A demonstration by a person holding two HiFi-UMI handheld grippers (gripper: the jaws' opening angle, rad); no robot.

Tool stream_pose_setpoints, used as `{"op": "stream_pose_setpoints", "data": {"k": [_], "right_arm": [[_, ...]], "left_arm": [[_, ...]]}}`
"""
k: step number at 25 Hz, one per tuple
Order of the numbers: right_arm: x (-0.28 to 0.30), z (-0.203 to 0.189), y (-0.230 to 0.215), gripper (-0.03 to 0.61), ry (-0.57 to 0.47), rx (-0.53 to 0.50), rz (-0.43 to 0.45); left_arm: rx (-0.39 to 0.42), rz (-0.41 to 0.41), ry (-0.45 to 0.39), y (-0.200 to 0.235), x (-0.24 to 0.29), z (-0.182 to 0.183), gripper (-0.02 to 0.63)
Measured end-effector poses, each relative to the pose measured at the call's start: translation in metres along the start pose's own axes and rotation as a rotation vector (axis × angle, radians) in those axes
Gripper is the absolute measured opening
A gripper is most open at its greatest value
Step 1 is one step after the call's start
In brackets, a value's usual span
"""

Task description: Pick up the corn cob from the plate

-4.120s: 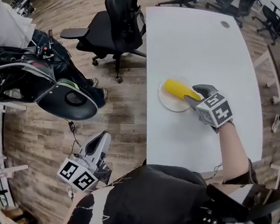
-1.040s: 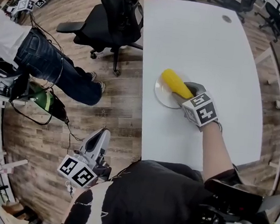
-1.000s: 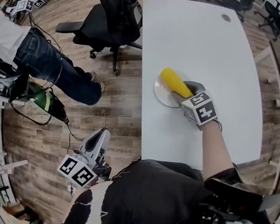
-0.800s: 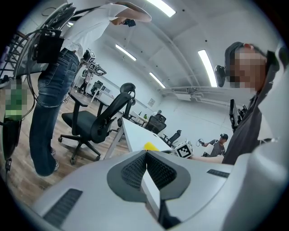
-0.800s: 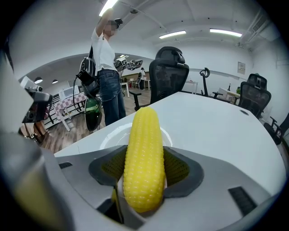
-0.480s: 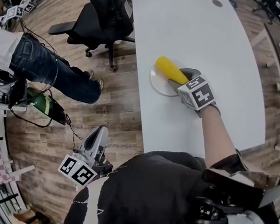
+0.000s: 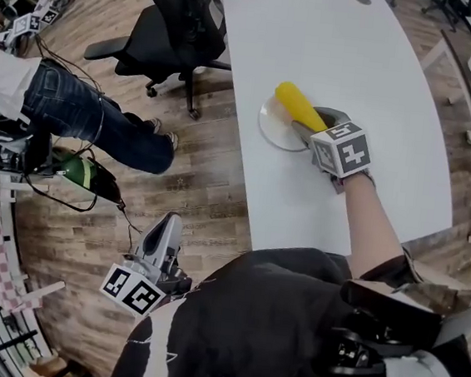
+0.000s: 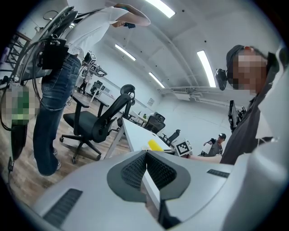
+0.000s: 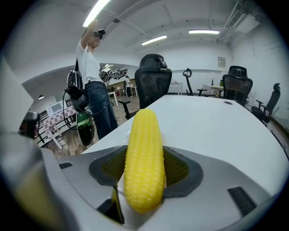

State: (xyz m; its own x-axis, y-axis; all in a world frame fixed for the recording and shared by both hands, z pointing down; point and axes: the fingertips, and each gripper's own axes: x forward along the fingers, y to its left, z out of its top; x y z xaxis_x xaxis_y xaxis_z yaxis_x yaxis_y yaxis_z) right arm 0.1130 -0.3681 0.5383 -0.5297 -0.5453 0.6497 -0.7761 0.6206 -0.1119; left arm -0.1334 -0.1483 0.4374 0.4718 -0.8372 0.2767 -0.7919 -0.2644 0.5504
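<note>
The yellow corn cob [image 7: 297, 105] lies slantwise over the small clear plate [image 7: 270, 126] on the white table [image 7: 382, 65], its tip reaching past the plate's far rim. My right gripper [image 7: 308, 122] is shut on the cob's near half. In the right gripper view the corn cob [image 9: 143, 153] fills the gap between the two dark pads of my right gripper [image 9: 143, 173]. My left gripper [image 7: 159, 247] hangs low over the wooden floor, left of the table. In the left gripper view my left gripper [image 8: 146, 158] has its pads pressed together with nothing between them.
A black office chair [image 7: 182, 19] stands by the table's left edge. A person in jeans [image 7: 84, 113] stands on the floor to the left, with a green bag [image 7: 78, 174] and cables beside them. More chairs stand past the table's far end.
The right gripper has stayed on the cob and shifted it a little toward the plate's far side. The left gripper has hardly moved.
</note>
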Motion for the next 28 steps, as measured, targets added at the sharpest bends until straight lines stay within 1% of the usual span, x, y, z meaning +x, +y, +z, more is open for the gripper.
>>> {"op": "stream_pose_setpoints", "data": {"k": [4, 7, 11, 14, 17, 20, 24, 28], "right_arm": [[-0.016, 0.005, 0.004, 0.241, -0.054, 0.030, -0.052], [-0.032, 0.002, 0.015, 0.241, -0.060, 0.036, -0.072], [-0.054, -0.008, 0.027, 0.241, -0.074, 0.094, -0.100], [-0.065, -0.010, 0.036, 0.241, -0.108, 0.154, -0.112], [-0.077, -0.010, 0.055, 0.241, -0.137, 0.186, -0.116], [-0.092, -0.015, 0.082, 0.241, -0.151, 0.177, -0.124], [-0.106, -0.016, 0.117, 0.241, -0.153, 0.125, -0.141], [-0.122, -0.015, 0.153, 0.241, -0.183, 0.120, -0.155]], "left_arm": [[-0.021, -0.026, 0.004, 0.012, -0.006, -0.001, 0.012], [-0.036, -0.070, 0.007, 0.011, -0.008, 0.000, 0.012], [0.013, -0.130, -0.014, 0.001, -0.017, 0.012, 0.012], [0.053, -0.153, -0.029, 0.001, -0.027, 0.018, 0.012], [0.045, -0.161, -0.039, 0.007, -0.045, 0.016, 0.012], [0.042, -0.174, -0.043, 0.010, -0.070, 0.012, 0.012], [0.061, -0.181, -0.054, 0.018, -0.103, 0.014, 0.012], [0.069, -0.188, -0.072, 0.028, -0.135, 0.017, 0.012]]}}
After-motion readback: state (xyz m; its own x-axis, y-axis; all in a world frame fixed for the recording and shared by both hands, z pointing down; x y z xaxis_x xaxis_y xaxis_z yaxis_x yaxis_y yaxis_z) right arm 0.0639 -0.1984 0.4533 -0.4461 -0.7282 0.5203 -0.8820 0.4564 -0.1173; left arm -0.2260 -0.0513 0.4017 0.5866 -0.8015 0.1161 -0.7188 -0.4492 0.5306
